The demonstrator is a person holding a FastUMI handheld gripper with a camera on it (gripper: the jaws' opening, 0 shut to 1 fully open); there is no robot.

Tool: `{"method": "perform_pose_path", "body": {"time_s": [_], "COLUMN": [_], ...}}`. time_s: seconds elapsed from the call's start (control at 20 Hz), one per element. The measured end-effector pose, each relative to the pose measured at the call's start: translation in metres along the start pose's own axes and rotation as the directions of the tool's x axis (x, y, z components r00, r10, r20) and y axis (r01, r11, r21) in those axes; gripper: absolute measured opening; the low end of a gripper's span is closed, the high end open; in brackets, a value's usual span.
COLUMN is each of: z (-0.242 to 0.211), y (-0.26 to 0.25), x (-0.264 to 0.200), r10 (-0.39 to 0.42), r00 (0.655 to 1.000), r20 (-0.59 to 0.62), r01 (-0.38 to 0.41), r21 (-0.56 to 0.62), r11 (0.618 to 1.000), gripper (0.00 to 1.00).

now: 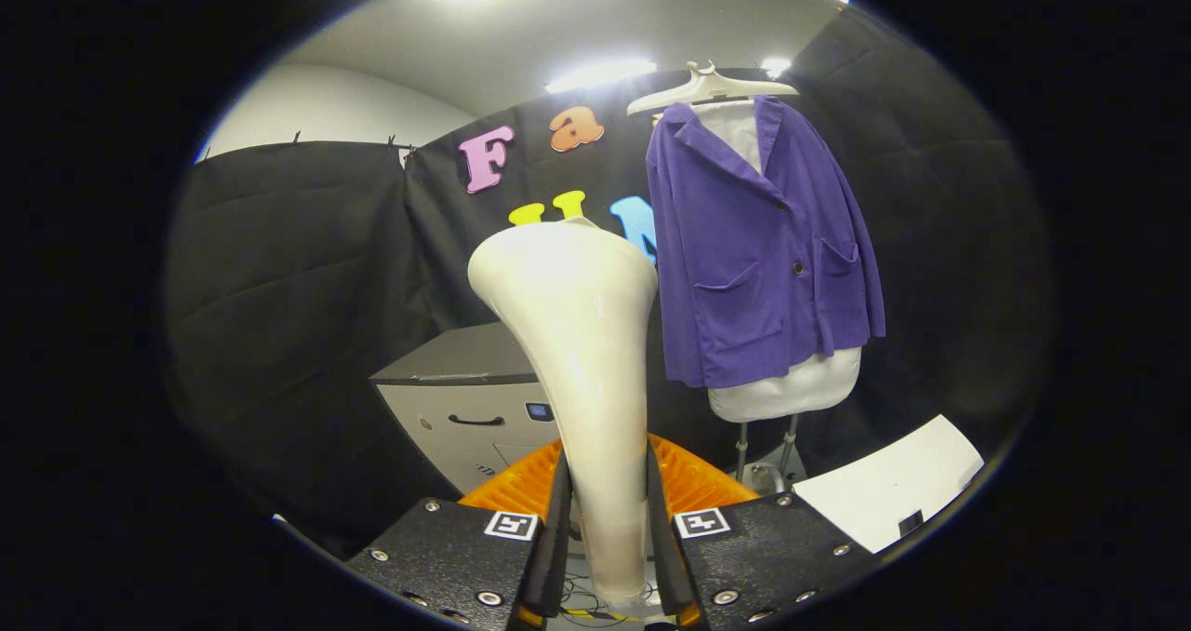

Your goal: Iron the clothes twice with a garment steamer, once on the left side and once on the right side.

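While we look along the fingers, the hand-held gripper [607, 538] is clamped on the narrow neck of a cream-white, glossy plastic garment steamer head [569, 333], both fingers pressing its sides. That head stands upright between the fingers, slim at the grip and flaring into a wide, rounded, smooth top above them. Each finger block carries a small square marker tag [512, 524] near the neck. Behind the fingers we see a ribbed orange plastic base [693, 484], fan-shaped, touching the back of the steamer neck area.

Beyond the fingers and off to the right hangs the purple corduroy-like jacket [754, 259], soft and finely ribbed, with a notched collar, dark buttons and two patch pockets. It sits over a white padded torso form [791, 387] whose rounded bottom pokes out below the hem, on a pale plastic hanger [712, 87]. Thin metal stand legs [765, 445] drop from the form. The steamer is well apart from the jacket, no contact.

Left of the jacket, beyond the steamer, we note a boxy grey cabinet [465, 398] with a dark slot handle. A flat white sheet [893, 491] lies low at the right.
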State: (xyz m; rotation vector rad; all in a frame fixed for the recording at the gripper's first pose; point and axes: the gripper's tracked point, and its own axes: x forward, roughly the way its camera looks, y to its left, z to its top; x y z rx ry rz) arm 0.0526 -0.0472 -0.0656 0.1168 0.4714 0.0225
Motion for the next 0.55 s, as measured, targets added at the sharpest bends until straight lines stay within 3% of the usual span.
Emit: {"method": "perform_pose_path", "body": {"time_s": [0.55], "z": [-0.0003], "y": [0.0059], "x": [0.0002], "r10": [0.000], "r00": [1.000], "r20": [-0.020], "r01": [0.000], "r21": [-0.021], "r11": [1.000], "gripper": [0.39]}}
